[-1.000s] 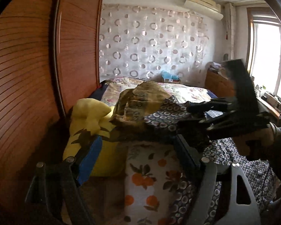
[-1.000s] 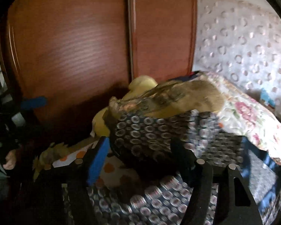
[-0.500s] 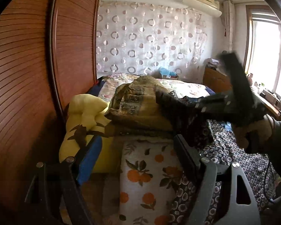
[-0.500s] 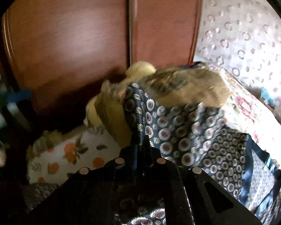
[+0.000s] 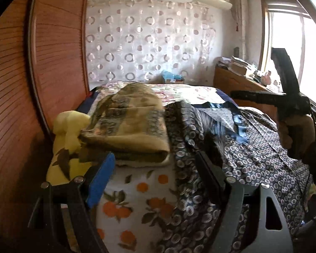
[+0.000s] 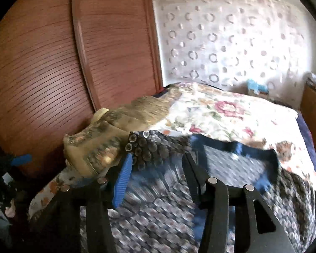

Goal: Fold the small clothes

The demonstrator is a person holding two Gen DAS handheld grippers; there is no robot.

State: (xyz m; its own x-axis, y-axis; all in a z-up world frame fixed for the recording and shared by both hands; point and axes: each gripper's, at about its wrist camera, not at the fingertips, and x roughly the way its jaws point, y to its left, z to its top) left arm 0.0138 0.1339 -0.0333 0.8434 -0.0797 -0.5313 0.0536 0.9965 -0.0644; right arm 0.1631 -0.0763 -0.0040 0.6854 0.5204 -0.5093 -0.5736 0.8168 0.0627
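A dark navy garment with a white ring print and blue trim lies spread over the bed; it also shows in the right wrist view, blurred by motion. My left gripper is open and empty over the bed's near edge. My right gripper is open and empty just above the garment. In the left wrist view the right gripper's body is raised at the right in a gloved hand.
A folded tan blanket lies on a yellow pillow at the left. An orange-print cloth covers the near edge. A wooden wardrobe stands at the left. A floral bedspread covers the far bed. A wooden desk stands by the window.
My right gripper was shut on the ring-print garment half a second ago; it has let go and opened, and the garment has dropped onto the bed. The left gripper stayed open.
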